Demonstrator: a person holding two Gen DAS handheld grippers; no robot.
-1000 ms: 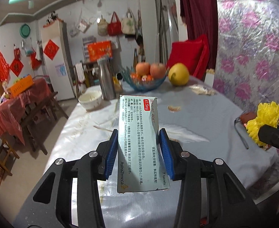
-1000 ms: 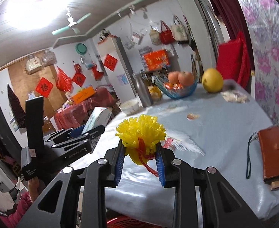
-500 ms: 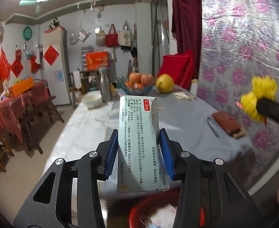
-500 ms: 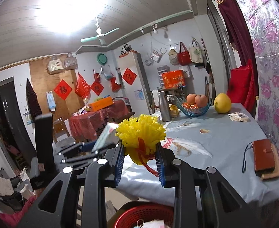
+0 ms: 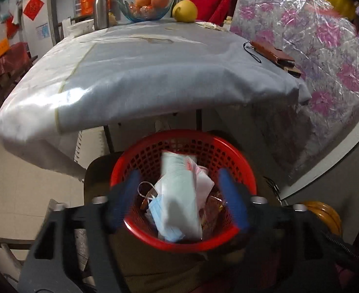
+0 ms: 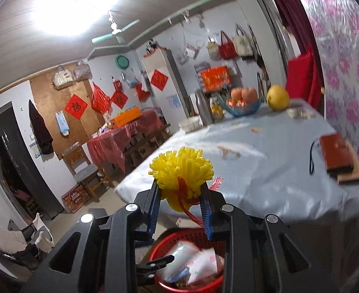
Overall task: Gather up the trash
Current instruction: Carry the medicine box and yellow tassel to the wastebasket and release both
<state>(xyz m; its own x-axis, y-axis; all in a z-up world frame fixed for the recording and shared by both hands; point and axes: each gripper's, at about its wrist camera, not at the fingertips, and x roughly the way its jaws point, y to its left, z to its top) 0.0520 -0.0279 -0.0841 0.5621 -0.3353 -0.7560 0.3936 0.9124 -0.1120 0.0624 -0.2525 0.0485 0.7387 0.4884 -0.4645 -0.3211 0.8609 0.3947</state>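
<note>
Trash: pale medicine box in red plastic mesh basket atop blue mask; left gripper above, opening, empty; right gripper above, clamping yellow foam net.

Both grippers, left gripper and right gripper: black angular frames, blue ribbed pads on jaws, silver screws.

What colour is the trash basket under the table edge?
Red, with a perforated wall: basket. Clearest in the left wrist view.
</note>
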